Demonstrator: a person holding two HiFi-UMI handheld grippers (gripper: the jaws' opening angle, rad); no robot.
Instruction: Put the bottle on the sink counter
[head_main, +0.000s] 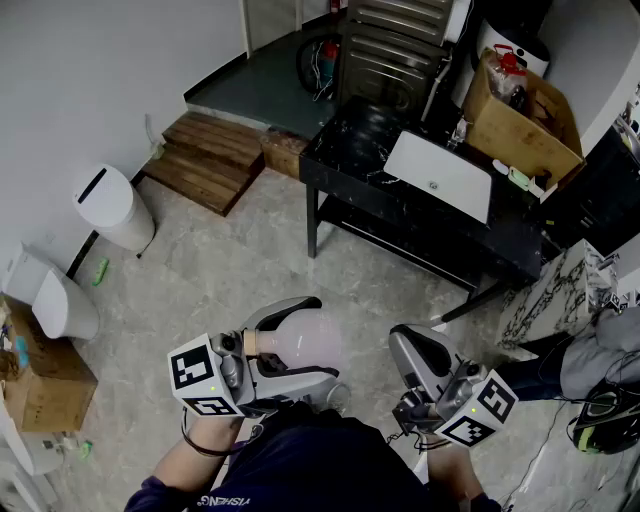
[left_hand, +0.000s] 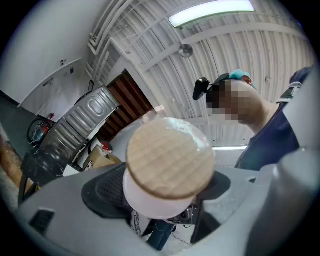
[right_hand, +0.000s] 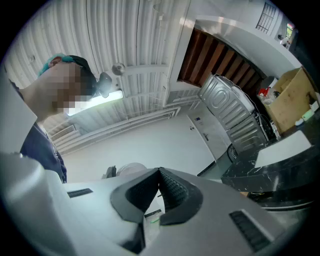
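**Left:** the left gripper (head_main: 297, 348) held the frosted white bottle with a round wooden lid (head_main: 305, 338) in the air over the grey stone-patterned floor (head_main: 230, 260), close to our body. Its jaws stood wide and were clenched on the bottle's upper body just below the lid, which faced back toward the hand. We judged that this sideways grip made the bottle secure for carrying, though it would need turning upright before release.

**Centre:** the right gripper (head_main: 412, 345) hovered to the bottle's right without touching it. Its jaws were closed together on nothing, apparently free as a spare.

**Right and farther off:** the black marbled table (head_main: 345, 150) bore the white rectangular sink (head_main: 440, 175). This was the intended resting place, and it stood well apart from the bottle. We judged the task under way, with the approach and set-down not yet done.
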